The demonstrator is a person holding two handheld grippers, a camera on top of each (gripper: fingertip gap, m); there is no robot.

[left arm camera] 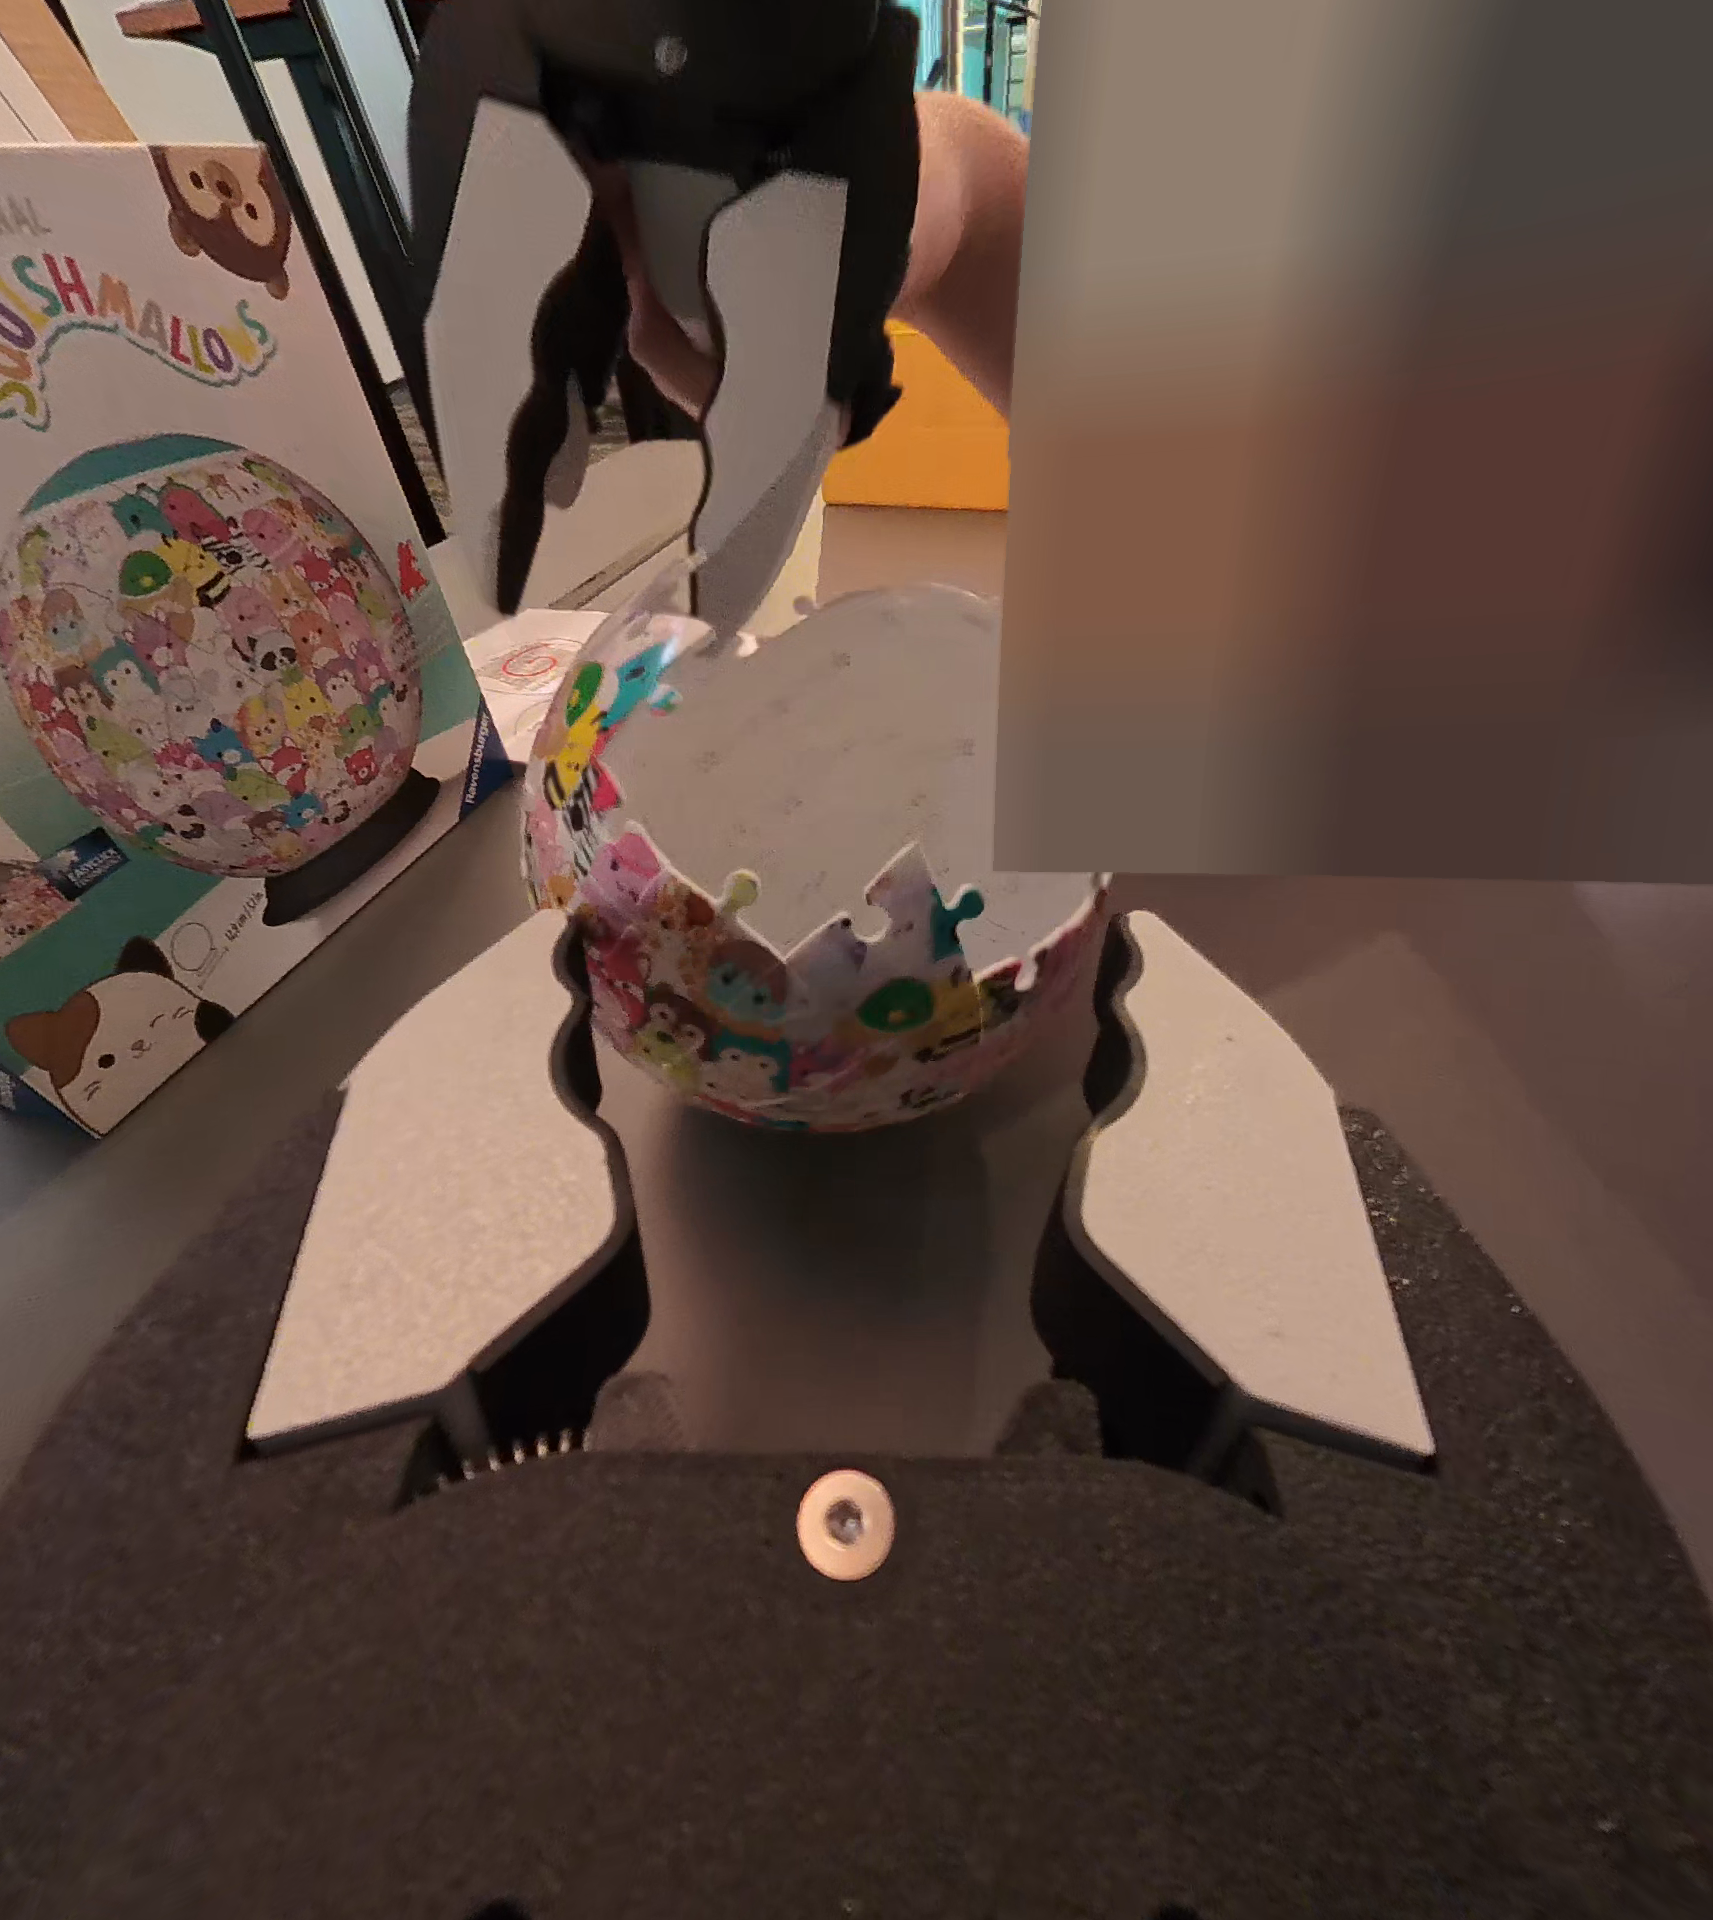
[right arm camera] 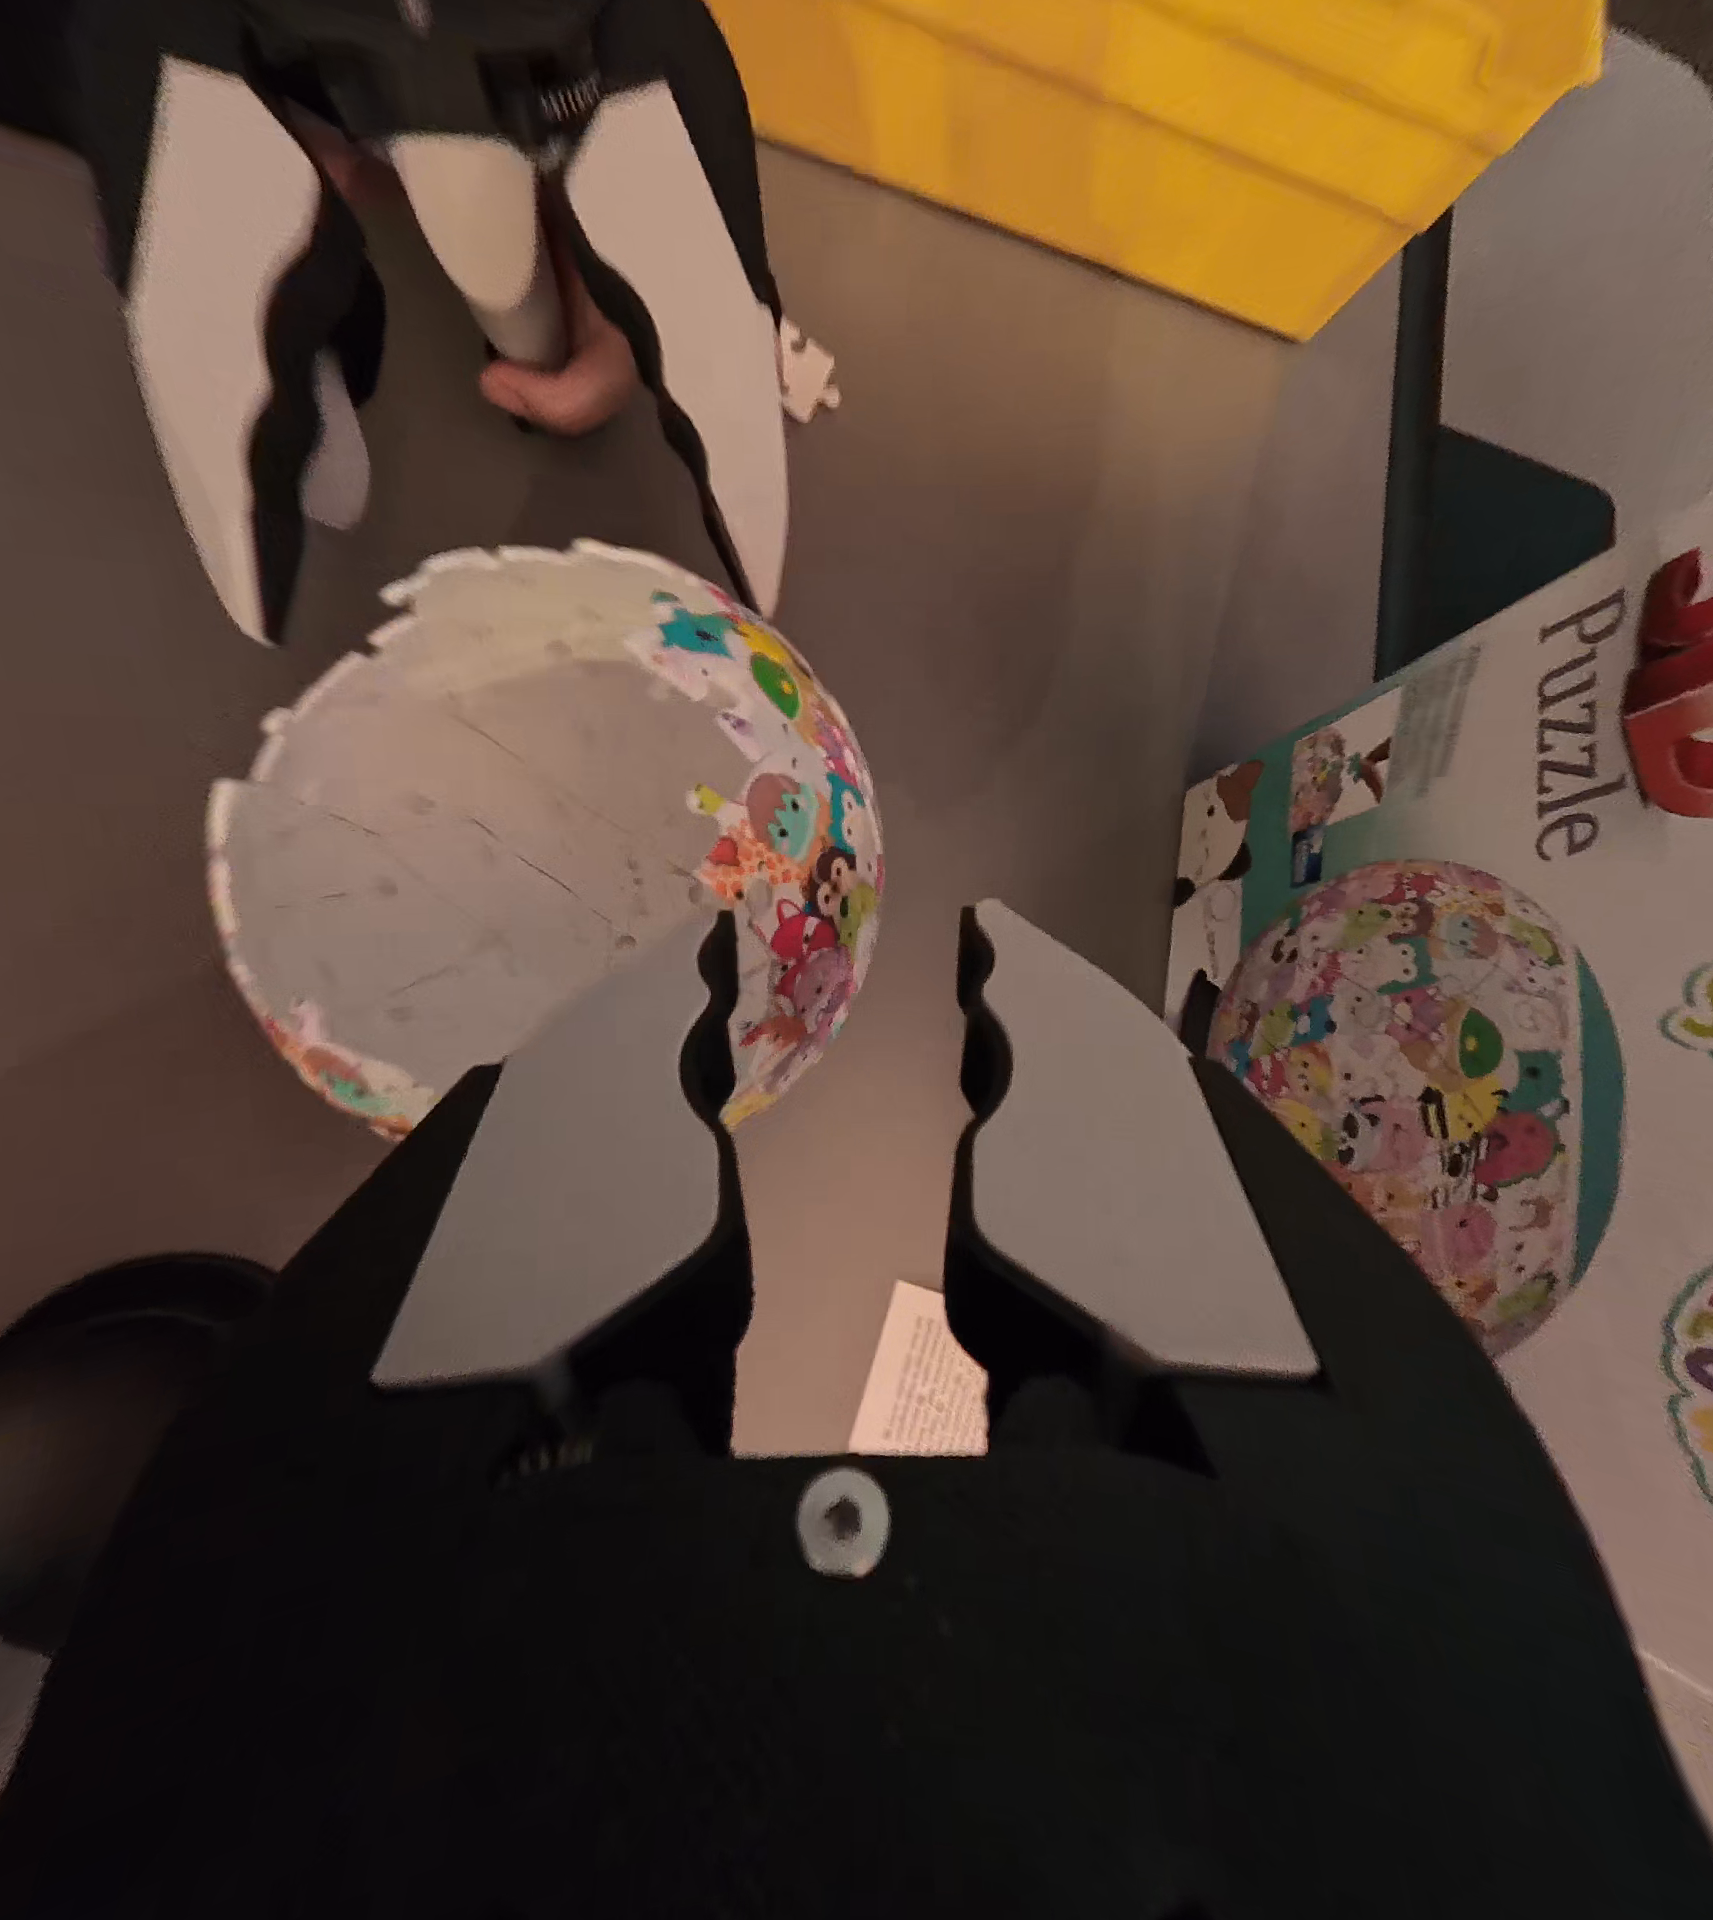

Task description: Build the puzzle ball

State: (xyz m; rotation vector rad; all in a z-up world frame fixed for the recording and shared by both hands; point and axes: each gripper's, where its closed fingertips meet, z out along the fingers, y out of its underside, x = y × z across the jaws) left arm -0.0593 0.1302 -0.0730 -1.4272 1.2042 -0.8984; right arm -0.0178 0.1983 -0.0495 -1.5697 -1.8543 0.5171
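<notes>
The half-built puzzle ball [left arm camera: 810,935] rests on the bench [left arm camera: 1454,1039] as an open shell, directly ahead of the left gripper [left arm camera: 836,997], whose parted fingers flank it without clear contact; the right gripper [right arm camera: 836,997], also parted and empty, hovers at the far rim. A loose piece [right arm camera: 808,369] lies behind the left gripper; the puzzle box [left arm camera: 156,623] stands beside the ball, clear of it.

a smooth grey tabletop [right arm camera: 1039,540] with a rounded corner fills most of both views under dim, warm light. a bright yellow plastic bin [right arm camera: 1195,135] sits past its far edge. dark metal table legs [left arm camera: 312,187] under a brown wooden top [left arm camera: 197,12] stand farther back.
</notes>
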